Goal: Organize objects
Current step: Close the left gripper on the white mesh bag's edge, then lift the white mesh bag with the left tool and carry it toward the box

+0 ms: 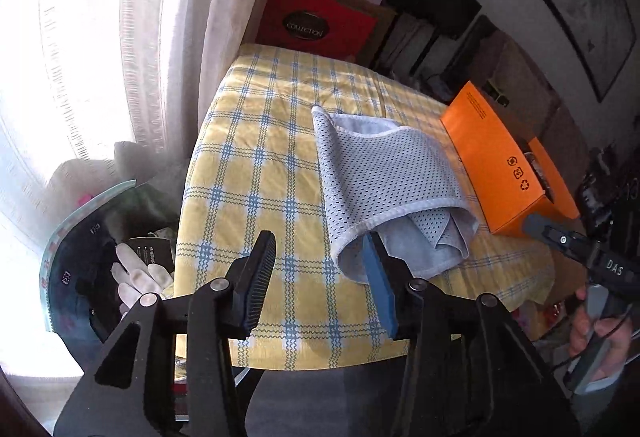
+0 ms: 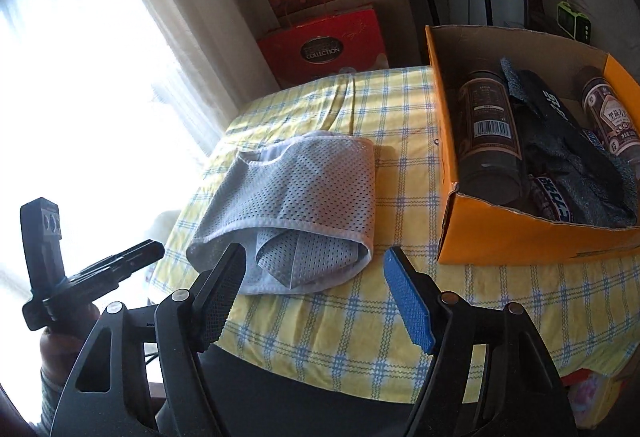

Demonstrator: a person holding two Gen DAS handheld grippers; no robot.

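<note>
Lying folded on the yellow-and-blue checked tablecloth [image 2: 360,321] is a pale grey mesh cloth [image 2: 296,205], its perforated weave dotted with small holes and its edges bound in a smooth white hem; the near end gapes like a loose tube, showing inner layers tucked inside. The cloth sits near the middle of the table, well apart from the orange cardboard box [image 2: 520,241] on its right side. That box is open-topped with a torn, rough front rim, and it holds two dark cylindrical bottles with brown labels, one [image 2: 490,129] along its left wall and one [image 2: 612,117] at the right, with dark grey knitted fabric [image 2: 576,173] bunched between them. The left gripper [image 1: 320,285] has its jaws spread wide, the ribbed black pad to one side and the blue textured pad right at the cloth's near hem, though whether it touches cannot be told. The right gripper [image 2: 312,297] is likewise spread apart and holds nothing, its black finger overlapping the cloth's near corner in view. Beyond the table stand glossy red gift boxes [image 2: 324,45] stacked against a sheer white curtain [image 2: 132,49]. Left of the table, in the left wrist view, a dark rounded bag [image 1: 80,269] holds white gloves [image 1: 136,281].
</note>
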